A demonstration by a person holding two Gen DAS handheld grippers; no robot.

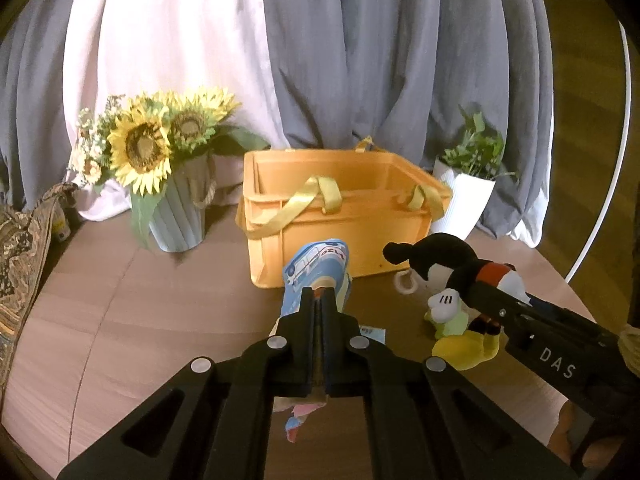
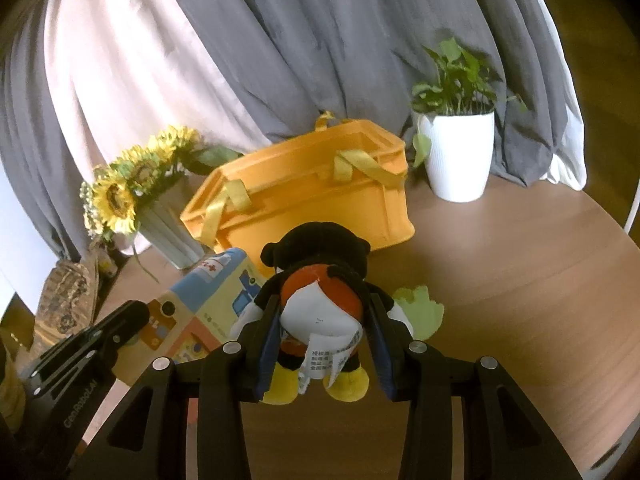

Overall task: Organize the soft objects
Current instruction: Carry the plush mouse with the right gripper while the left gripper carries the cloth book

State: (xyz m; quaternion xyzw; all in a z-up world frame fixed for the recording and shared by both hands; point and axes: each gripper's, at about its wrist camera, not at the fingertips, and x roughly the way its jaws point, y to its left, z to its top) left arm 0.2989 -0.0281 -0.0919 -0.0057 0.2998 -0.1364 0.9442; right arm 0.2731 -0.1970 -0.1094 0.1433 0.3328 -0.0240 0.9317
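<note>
The soft cloth book (image 1: 316, 264) is blue with a little white van on it. The left tongs (image 1: 319, 300) are squeezed almost all the way shut on it, pinching a thin part of the book between the two black fingers. The book sticks up past the tips, in front of the orange basket (image 1: 340, 216). Part of the book hangs down under the tongs too. In the right wrist view the book (image 2: 208, 292) shows its blue, yellow and orange sides, just left of the toy.

The stuffed mouse toy (image 2: 320, 304) has a black head, red shorts, a white bottom and yellow shoes. The right tongs (image 2: 326, 320) are partly open and clamped on its body, one finger on each side. A white paper tag hangs from the toy. A pale green soft thing (image 2: 420, 308) lies on the desk (image 2: 520, 280) just behind the toy on the right.

The basket sits on the brown desk behind both toys. It has yellow ribbon handles (image 1: 316, 196), and no toy can be seen inside. To its left stands a ribbed vase with sunflowers (image 1: 160, 148). To its right stands a white pot with a green plant (image 2: 456, 136). Grey and pale pink curtains (image 1: 360, 40) hang behind everything.
</note>
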